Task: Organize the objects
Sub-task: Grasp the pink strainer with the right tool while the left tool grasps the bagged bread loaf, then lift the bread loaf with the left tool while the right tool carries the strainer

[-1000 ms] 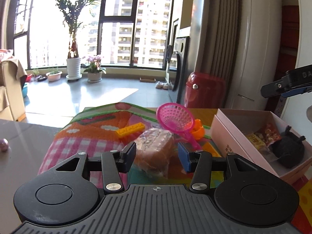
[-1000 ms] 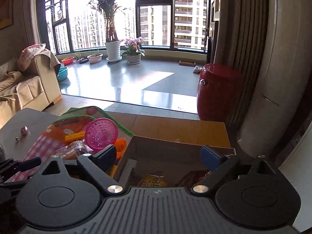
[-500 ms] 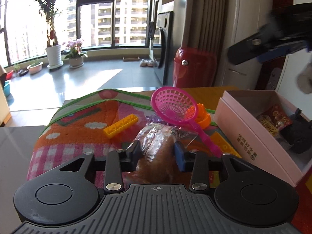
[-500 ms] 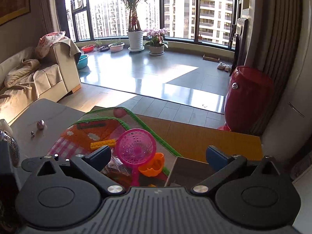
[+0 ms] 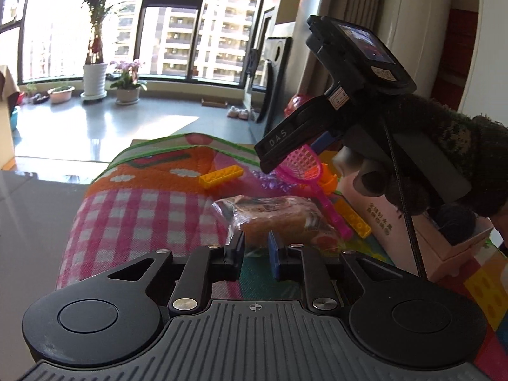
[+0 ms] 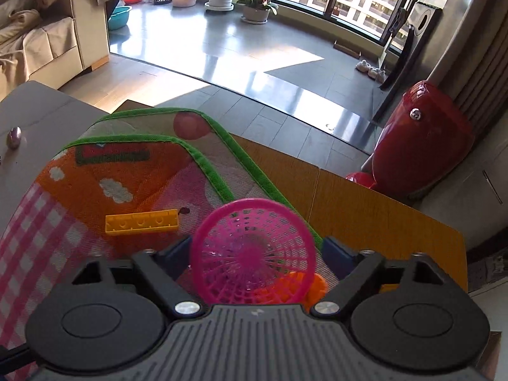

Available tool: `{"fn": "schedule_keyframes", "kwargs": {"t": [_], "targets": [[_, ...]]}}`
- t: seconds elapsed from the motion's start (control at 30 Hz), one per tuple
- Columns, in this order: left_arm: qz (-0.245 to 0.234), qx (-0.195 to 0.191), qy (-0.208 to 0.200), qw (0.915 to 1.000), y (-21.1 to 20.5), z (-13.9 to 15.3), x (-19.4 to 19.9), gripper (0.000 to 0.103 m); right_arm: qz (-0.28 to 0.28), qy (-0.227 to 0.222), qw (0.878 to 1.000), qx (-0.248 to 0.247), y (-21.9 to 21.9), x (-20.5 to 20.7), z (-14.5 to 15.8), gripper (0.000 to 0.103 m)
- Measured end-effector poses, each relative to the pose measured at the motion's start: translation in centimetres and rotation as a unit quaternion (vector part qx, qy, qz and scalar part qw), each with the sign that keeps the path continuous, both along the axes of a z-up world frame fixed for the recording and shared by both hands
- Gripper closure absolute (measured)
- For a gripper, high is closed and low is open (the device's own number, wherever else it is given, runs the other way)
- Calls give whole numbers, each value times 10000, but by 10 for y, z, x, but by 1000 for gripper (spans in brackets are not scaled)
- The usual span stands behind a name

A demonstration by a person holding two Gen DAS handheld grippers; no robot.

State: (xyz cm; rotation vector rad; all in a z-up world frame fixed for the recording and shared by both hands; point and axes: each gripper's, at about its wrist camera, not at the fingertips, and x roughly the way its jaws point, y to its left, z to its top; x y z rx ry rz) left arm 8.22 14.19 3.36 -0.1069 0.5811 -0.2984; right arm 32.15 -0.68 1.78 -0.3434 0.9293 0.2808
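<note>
From the left wrist, the left gripper (image 5: 256, 249) has just been closing and now pinches the wrapped bread (image 5: 282, 219) on the play mat (image 5: 143, 209). Next it needs a lift into the pink box (image 5: 422, 247), past the right hand.

From the right wrist, the right gripper (image 6: 255, 250) has just been closing around the pink strainer (image 6: 254, 254), not squeezing yet. The mat beyond is bare.

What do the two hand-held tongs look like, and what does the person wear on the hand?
Both tongs are black plastic with a ribbed grey base, round pivot discs, silver screws and dark blue pads. The left tongs show this close up. The right tongs carry white "DAS" lettering, small labels, a little screen on top and a thin black cable. The hand wears a dark fuzzy glove.
</note>
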Motion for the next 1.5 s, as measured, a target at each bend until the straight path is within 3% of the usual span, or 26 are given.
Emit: {"fn": "schedule_keyframes", "kwargs": {"t": [0.13, 0.27, 0.47, 0.63, 0.7, 0.9, 0.97, 1.03, 1.17, 1.27, 1.33, 1.4, 1.5], "targets": [[-124, 196, 129, 9996, -10, -4, -2, 84, 226, -416, 9986, 222, -10, -34, 33, 20], [-208, 489, 285, 9982, -26, -9, -5, 84, 560, -621, 9929, 848, -41, -91, 80, 20], [-414, 760, 499, 9950, -50, -12, -11, 84, 1030, -546, 9811, 1545, -108, -192, 114, 20], [-876, 921, 745, 9891, -81, -19, -20, 83, 995, -144, 9847, 1421, -150, -252, 83, 20], [-1048, 1067, 673, 9865, -95, -22, -28, 64, 901, -52, 9883, 1229, -162, -266, 63, 20], [-1700, 1220, 809, 9745, -128, -23, -42, 32, 242, -227, 9968, 726, -185, -274, 12, 20], [-1902, 1127, 886, 9712, -133, -19, -44, 35, 28, -162, 9971, 737, -191, -272, -2, 18], [-2001, 990, 712, 9721, -132, -8, -46, 36, -126, -135, 9966, 802, -197, -268, -8, 12], [-1623, 1451, -182, 9759, -124, 24, -38, 36, -239, -143, 9946, 1004, -203, -266, -19, 4], [-1226, 1463, -393, 9808, -107, 38, -8, 36, -257, -179, 9937, 1079, -208, -266, -23, 4], [-870, 1199, -307, 9885, -90, 38, 20, 36, -297, -188, 9925, 1168, -211, -265, -26, 3], [-490, 637, -62, 9967, -67, 32, 53, 38, -316, -197, 9907, 1307, -216, -265, -30, 2], [-218, 168, 204, 9994, -42, 13, 92, 40, -373, -199, 9881, 1480, -223, -265, -36, 0]]}}
